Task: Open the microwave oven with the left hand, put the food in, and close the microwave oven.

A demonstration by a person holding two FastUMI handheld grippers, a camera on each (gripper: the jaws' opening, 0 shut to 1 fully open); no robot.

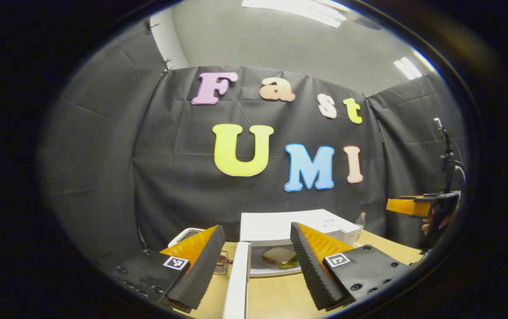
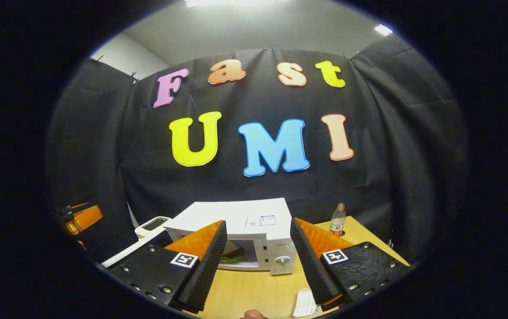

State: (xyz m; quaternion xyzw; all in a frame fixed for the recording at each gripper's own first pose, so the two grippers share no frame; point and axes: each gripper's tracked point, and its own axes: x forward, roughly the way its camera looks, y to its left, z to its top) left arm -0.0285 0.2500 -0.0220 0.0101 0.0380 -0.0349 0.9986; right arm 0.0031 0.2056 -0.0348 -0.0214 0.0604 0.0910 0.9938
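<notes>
Left gripper (image 1: 257, 266): fingers spread apart, nothing between the pads, held above the wooden table (image 1: 276, 297). Right in front of it, the microwave door (image 1: 237, 279) stands swung open, seen edge-on as a white strip running between the fingers toward the camera. Past the door, the white microwave oven (image 1: 280, 226) sits on the table with its cavity exposed. The sandwich (image 1: 279, 256) lies inside on a plate, bread on top, green filling showing at the edge. A toaster (image 1: 187, 235) sits just left of the microwave, partly hidden by the left finger. A plastic bottle (image 1: 360, 221) stands at the microwave's far right corner.

Right gripper (image 2: 256, 266): fingers also apart, empty, hanging over the table in front of the microwave's control panel; a dial (image 2: 282, 260) shows between the fingers. From the right gripper view the cavity is open and the sandwich's green edge peeks out beside the left finger. A white ridged object (image 2: 303, 303) lies on the table by the right finger; can't tell what it is. The bottle has a red cap and label and stands right of the oven. Behind everything hangs the black cloth wall.

The right gripper also shows at the far right edge of the left gripper view, a hand (image 1: 433, 221) wrapped on it.
</notes>
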